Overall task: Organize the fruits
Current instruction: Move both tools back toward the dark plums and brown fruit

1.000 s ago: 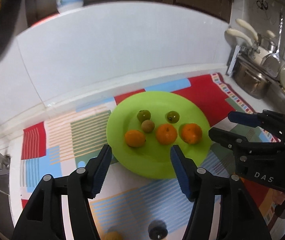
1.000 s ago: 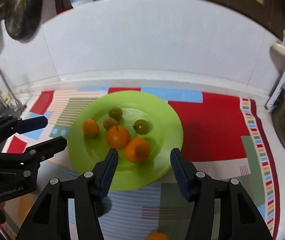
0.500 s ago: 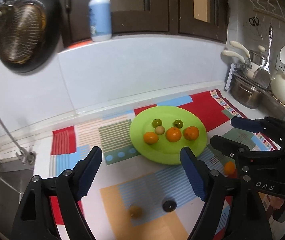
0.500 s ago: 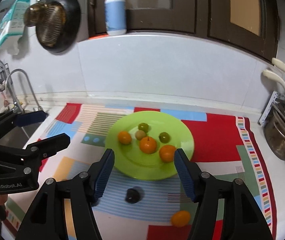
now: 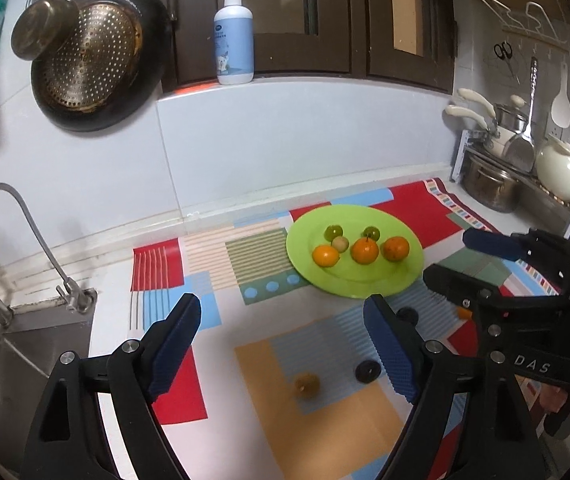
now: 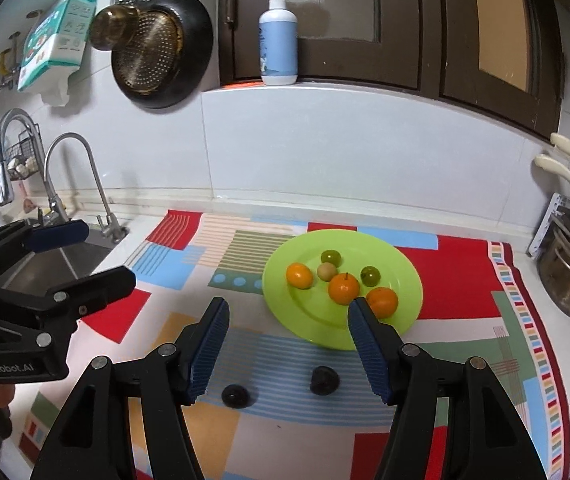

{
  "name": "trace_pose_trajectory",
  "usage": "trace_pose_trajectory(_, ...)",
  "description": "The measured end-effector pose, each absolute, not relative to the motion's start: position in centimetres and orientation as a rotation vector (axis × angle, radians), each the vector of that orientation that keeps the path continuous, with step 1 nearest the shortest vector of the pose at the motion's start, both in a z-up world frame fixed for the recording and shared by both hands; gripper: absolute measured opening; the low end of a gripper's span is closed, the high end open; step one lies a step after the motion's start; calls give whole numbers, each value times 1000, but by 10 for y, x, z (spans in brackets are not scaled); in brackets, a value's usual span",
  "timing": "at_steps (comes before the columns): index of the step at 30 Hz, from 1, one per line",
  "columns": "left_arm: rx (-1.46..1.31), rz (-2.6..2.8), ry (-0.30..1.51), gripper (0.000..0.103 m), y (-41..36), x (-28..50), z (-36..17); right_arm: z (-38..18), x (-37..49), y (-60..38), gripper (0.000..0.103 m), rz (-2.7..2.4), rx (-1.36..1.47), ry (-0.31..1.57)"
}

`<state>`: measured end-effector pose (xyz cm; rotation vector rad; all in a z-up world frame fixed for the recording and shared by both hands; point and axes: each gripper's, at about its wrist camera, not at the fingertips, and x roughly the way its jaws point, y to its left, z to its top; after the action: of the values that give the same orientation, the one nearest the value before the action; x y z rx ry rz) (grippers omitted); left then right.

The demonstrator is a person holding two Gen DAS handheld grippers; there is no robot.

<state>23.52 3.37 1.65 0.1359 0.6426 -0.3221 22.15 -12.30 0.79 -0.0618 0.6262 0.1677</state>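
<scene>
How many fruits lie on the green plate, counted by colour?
Orange fruits: 3
Green fruits: 2
Beige fruit: 1
Total on the green plate: 6

Six fruits [image 6: 343, 288] on green plate [image 6: 405, 280]; two dark fruits [image 6: 324, 380] on mat.

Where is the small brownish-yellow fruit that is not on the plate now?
In the left wrist view, the brownish-yellow fruit lies on the patterned mat between the open left gripper's fingers, left of a dark fruit and nearer the camera than the green plate.
</scene>
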Motion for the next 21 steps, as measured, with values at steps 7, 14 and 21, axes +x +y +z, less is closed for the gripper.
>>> trace_pose_trajectory(7, 164, -369, 664, 84, 43, 233, -4, -7, 213, -107, 63, 144, -89, 645)
trace_pose_trajectory(14, 243, -452, 674, 84, 41, 232, -24, -30, 211, -98, 63, 164, -79, 702)
trace_pose_trajectory(21, 292, -529, 680, 83, 41, 235, -43, -51, 215, -89, 63, 195, -97, 770)
